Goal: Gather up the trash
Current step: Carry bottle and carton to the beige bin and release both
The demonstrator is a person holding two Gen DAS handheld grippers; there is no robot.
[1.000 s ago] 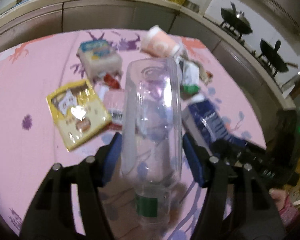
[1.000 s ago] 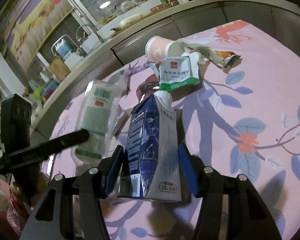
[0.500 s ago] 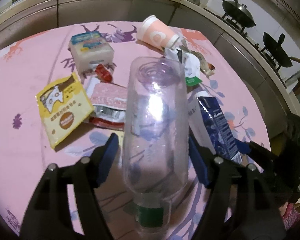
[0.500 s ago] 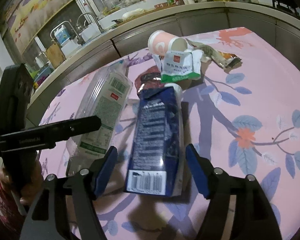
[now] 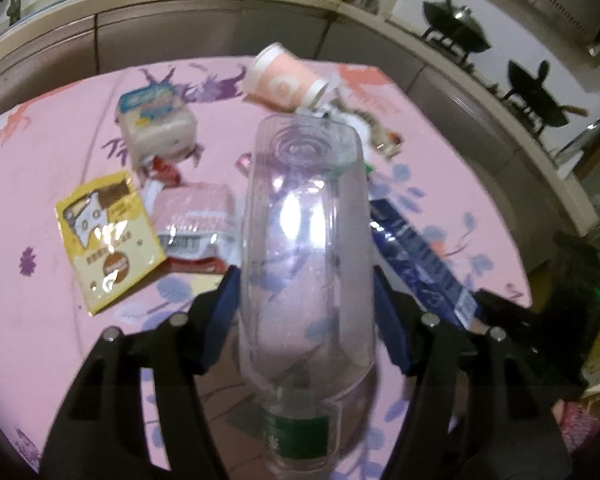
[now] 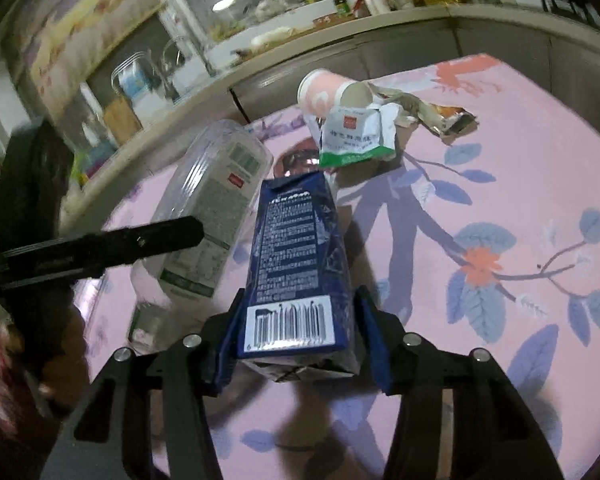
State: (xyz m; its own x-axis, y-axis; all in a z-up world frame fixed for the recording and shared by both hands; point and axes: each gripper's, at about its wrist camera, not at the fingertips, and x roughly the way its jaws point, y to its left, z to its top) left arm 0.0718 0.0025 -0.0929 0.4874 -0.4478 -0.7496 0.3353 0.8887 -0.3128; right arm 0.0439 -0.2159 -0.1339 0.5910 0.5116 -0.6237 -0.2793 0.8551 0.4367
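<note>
My left gripper (image 5: pixel 306 312) had just closed on the clear ribbed plastic bottle (image 5: pixel 306 248); my right gripper (image 6: pixel 296 336) had just closed on the dark-blue carton (image 6: pixel 296 256), above the pink floral tabletop (image 6: pixel 500 184), crinkled wrappers (image 5: pixel 112 236) and a paper cup (image 5: pixel 284 84) beyond.

Both grippers have just been closing. The left gripper (image 5: pixel 304 320) now presses its blue pads against the clear plastic bottle (image 5: pixel 306 248). The right gripper (image 6: pixel 298 336) has clamped the dark blue drink carton (image 6: pixel 296 256), now tipped up off the pink floral desk (image 6: pixel 500 200).
</note>
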